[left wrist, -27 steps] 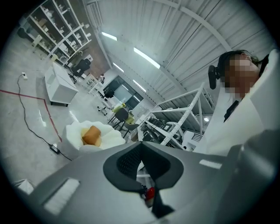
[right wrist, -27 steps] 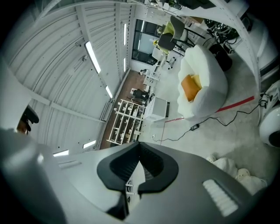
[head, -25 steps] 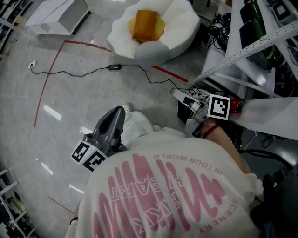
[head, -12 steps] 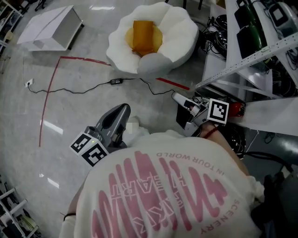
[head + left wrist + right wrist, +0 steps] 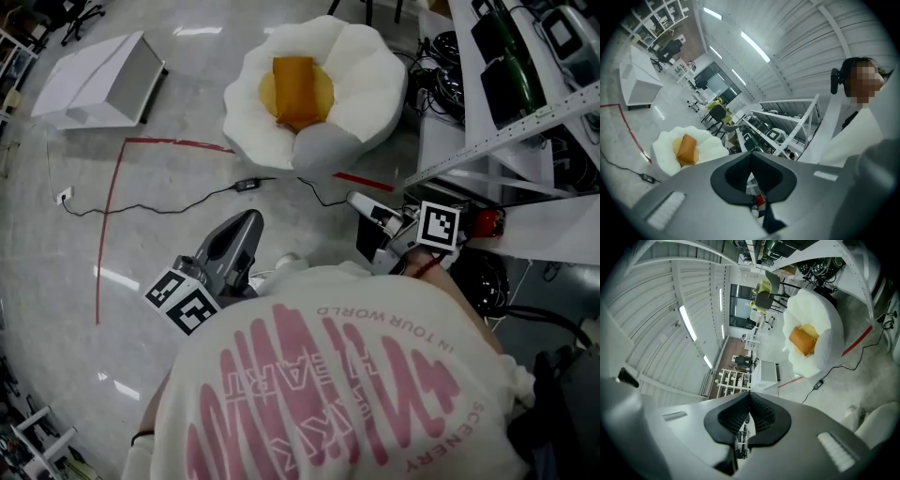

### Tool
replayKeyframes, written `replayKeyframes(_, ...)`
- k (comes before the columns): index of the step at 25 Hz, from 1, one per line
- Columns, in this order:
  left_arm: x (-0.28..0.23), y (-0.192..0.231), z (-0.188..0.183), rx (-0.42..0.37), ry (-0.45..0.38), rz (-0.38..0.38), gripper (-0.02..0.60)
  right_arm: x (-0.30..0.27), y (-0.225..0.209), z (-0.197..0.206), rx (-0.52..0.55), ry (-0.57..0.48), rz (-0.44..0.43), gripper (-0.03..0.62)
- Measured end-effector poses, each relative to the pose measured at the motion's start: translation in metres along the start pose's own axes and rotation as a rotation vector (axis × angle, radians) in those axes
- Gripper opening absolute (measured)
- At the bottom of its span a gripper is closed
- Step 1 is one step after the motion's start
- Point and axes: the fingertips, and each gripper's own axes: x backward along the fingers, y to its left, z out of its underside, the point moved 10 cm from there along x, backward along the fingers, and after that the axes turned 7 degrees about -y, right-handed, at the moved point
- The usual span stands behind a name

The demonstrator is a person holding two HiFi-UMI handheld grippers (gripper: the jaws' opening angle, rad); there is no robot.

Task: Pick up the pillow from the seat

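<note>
head view: orange rectangular pillow [image 5: 296, 91] in a puffy white flower-shaped seat [image 5: 367, 64]
a white pink-printed sweatshirt [image 5: 347, 375] hides both hands; the grey left gripper [image 5: 249, 219] and right gripper [image 5: 356, 200], well apart from the seat, have jaws pressed together on nothing. glossy grey floor [image 5: 56, 281] carries a thin black cable [image 5: 247, 184].

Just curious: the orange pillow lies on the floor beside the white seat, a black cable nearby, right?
Not quite: the head view shows the orange pillow lying on the white seat, not on the floor beside it. The black cable is nearby.
</note>
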Motion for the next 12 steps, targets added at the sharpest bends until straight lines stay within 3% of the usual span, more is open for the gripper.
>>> replayKeyframes(6,0.001,0.03,-0.025,-0.005,0.014,0.026,0.011,-0.028,-0.002,0.007,-0.009,-0.037,0.019,0.003)
replayKeyframes(12,0.006,0.049,-0.034,0.022,0.004,0.04,0.011,-0.06,0.005,0.018,0.012,0.012,0.018,0.003)
